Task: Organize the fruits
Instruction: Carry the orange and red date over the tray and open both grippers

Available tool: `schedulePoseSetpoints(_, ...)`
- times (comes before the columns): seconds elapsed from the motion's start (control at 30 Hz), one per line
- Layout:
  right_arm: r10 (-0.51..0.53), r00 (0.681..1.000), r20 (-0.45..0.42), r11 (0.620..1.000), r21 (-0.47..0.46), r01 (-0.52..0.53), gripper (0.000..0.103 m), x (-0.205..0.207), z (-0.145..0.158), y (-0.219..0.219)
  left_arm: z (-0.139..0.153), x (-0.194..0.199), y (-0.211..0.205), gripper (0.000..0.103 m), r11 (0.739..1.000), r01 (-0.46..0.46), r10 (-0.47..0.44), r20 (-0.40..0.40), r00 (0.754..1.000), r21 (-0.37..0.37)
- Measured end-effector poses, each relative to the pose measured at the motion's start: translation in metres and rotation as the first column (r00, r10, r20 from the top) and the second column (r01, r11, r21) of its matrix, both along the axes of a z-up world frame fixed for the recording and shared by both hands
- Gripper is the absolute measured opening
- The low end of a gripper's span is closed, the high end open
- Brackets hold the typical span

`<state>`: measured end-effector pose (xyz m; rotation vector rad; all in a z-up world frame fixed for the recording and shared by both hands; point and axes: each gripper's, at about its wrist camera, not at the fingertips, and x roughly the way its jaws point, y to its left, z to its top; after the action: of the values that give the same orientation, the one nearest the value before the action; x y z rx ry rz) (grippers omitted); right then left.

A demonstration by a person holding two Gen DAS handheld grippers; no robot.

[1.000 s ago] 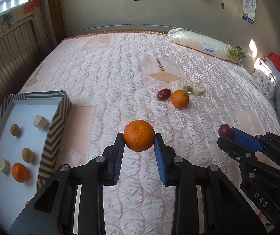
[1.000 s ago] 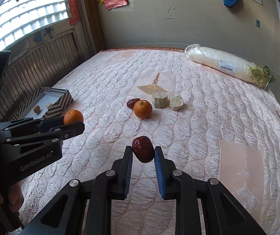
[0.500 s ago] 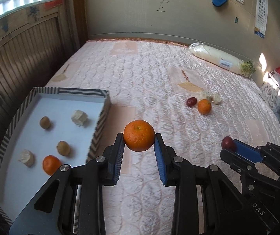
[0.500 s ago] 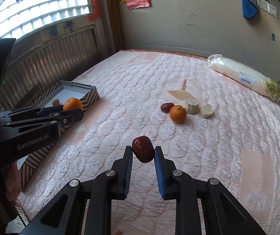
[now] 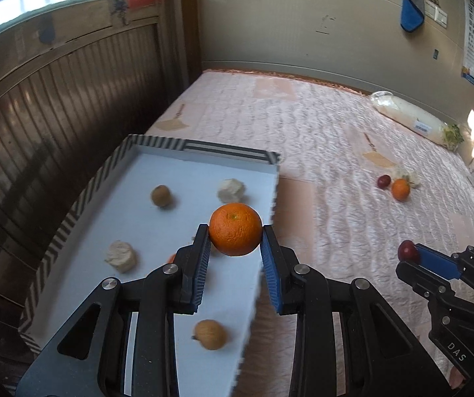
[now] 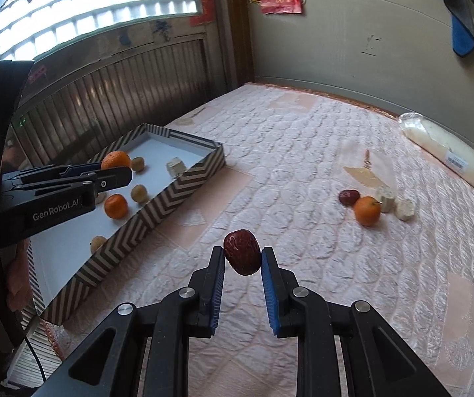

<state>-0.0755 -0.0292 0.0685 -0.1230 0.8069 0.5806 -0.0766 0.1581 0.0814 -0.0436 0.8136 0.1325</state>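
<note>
My left gripper point(image 5: 236, 235) is shut on an orange point(image 5: 235, 229) and hovers over the right part of the striped box point(image 5: 223, 151). From the right wrist view the same left gripper point(image 6: 118, 168) hangs above the box point(image 6: 157, 205) with its orange point(image 6: 116, 160). My right gripper point(image 6: 242, 258) is shut on a red date point(image 6: 242, 256) above the quilt, right of the box; it shows in the left wrist view point(image 5: 409, 254) too. The box holds another orange point(image 6: 116, 205), brown round fruits point(image 5: 161, 195) and pale chunks point(image 5: 120, 255).
A pink quilted bed point(image 6: 303, 152) carries a loose group at the right: a date point(image 6: 349, 197), an orange point(image 6: 366, 211) and two pale chunks point(image 6: 405, 209). A long white bagged bundle point(image 6: 442, 149) lies by the far wall. Wooden panelling point(image 5: 55, 106) runs left of the box.
Both grippers have swung left toward the box, each still holding its fruit. The left one went from over the quilt to over the box's inside.
</note>
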Motion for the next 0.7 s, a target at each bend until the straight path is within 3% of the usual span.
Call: schedulePoseSetpoints(0.7,0.200,0.980,-0.019,0.980,0.021,-0.199,0.021,0.009,-0.001,0.095,-0.023,-0.025,0.089,0.030,0.985,-0.172,0.172,-0.057,0.984,-0.005)
